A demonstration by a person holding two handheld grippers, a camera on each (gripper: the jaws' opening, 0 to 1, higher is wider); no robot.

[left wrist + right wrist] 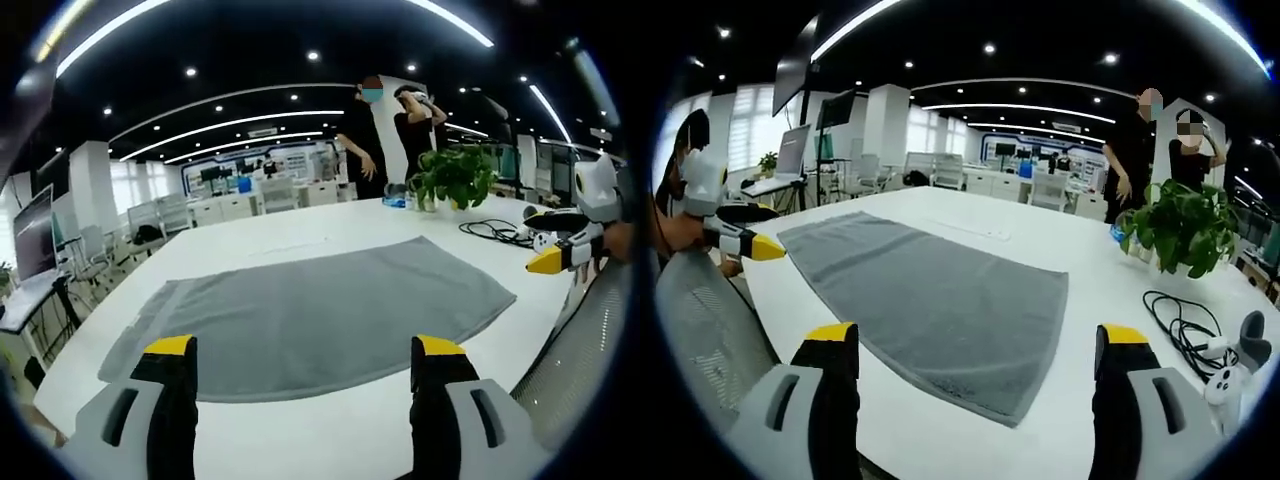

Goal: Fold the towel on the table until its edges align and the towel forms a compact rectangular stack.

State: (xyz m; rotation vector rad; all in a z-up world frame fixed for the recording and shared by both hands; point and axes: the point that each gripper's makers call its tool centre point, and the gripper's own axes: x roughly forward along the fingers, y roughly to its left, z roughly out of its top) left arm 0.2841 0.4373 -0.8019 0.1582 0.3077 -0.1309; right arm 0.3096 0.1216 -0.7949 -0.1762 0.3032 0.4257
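Open-plan office, white table. Flat grey rectangular towel at centre, unfolded. Left gripper and right gripper released, both hovering off its near edge. Risk: black cable at 3 o'clock snagging; uneven corner grabs skew the fold.

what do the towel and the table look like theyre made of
The towel looks like soft woven cloth, probably terry or microfibre: matte grey, slightly fuzzy, lying limp and flat with a hemmed edge. The table looks like a hard, smooth white top, perhaps laminate or painted board; it has a faint sheen and no visible grain. The exact material of either can't be confirmed.
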